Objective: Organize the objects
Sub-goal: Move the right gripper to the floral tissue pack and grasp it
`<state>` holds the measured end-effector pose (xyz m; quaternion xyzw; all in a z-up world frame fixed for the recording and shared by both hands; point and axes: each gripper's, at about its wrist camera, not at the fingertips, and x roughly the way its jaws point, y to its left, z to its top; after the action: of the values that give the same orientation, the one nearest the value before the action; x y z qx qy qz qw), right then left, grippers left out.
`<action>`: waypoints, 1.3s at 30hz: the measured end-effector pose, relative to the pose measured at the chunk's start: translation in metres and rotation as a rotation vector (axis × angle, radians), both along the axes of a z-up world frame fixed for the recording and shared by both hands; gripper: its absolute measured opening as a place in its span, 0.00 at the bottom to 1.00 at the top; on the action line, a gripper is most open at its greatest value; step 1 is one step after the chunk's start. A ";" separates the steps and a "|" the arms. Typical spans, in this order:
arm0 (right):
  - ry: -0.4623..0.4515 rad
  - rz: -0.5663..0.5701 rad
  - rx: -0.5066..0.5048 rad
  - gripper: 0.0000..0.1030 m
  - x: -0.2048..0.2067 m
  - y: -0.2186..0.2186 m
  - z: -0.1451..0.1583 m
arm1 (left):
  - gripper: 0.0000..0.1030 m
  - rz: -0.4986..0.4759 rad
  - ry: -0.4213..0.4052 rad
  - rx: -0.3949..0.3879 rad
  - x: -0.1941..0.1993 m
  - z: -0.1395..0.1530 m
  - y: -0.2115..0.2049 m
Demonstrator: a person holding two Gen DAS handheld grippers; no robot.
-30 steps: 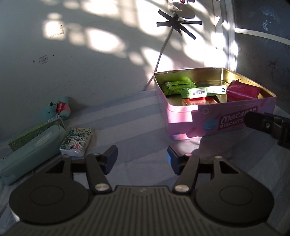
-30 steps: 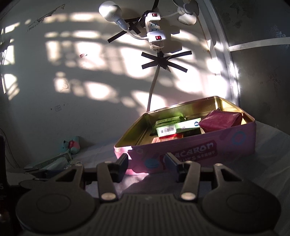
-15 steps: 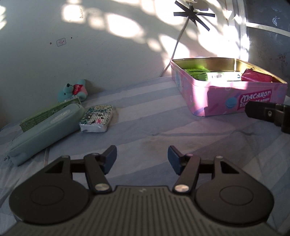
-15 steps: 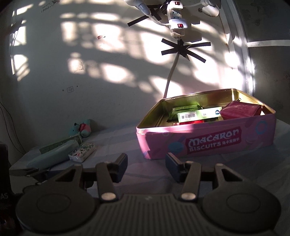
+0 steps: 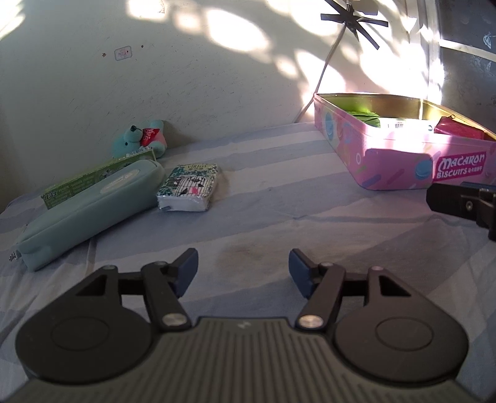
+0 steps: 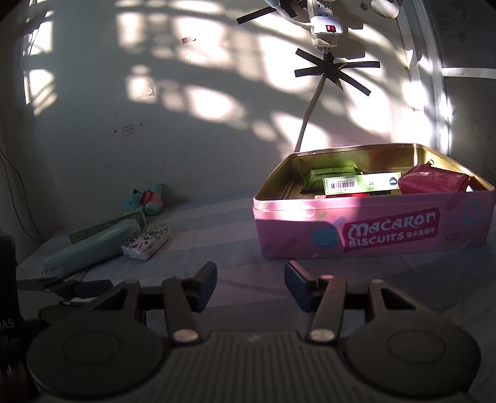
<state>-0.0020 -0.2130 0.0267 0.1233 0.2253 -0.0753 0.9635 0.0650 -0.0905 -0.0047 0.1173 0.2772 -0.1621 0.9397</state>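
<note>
A pink Macaron Biscuits tin stands open at the right, holding a green packet, a barcoded box and a red pouch. To the left lie a patterned tissue pack, a teal pencil case, a green box and a teal plush bear. My left gripper is open and empty above the sheet, short of the tissue pack. My right gripper is open and empty in front of the tin.
Everything sits on a blue striped sheet against a white wall. A power strip and its cable are taped to the wall above the tin. The right gripper's finger shows at the left view's right edge.
Both grippers have pulled back and swung left from the tin. The tissue pack, pencil case and bear now sit nearer the middle of the left view. Both stay open.
</note>
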 end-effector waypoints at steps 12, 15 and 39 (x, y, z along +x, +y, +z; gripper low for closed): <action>0.044 0.044 -0.023 0.50 0.018 0.019 -0.007 | 0.65 0.025 0.006 -0.011 0.012 -0.001 0.018; 0.055 0.065 -0.026 0.50 0.023 0.026 -0.009 | 0.65 0.040 0.005 -0.010 0.015 -0.001 0.026; 0.199 0.302 -0.046 0.77 0.203 0.125 -0.023 | 0.65 0.411 -0.002 -0.277 0.056 0.002 0.142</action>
<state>0.2007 -0.0879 0.0033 0.0580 0.3338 0.0531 0.9393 0.1214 0.0515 -0.0024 -0.0714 0.2696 -0.0040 0.9603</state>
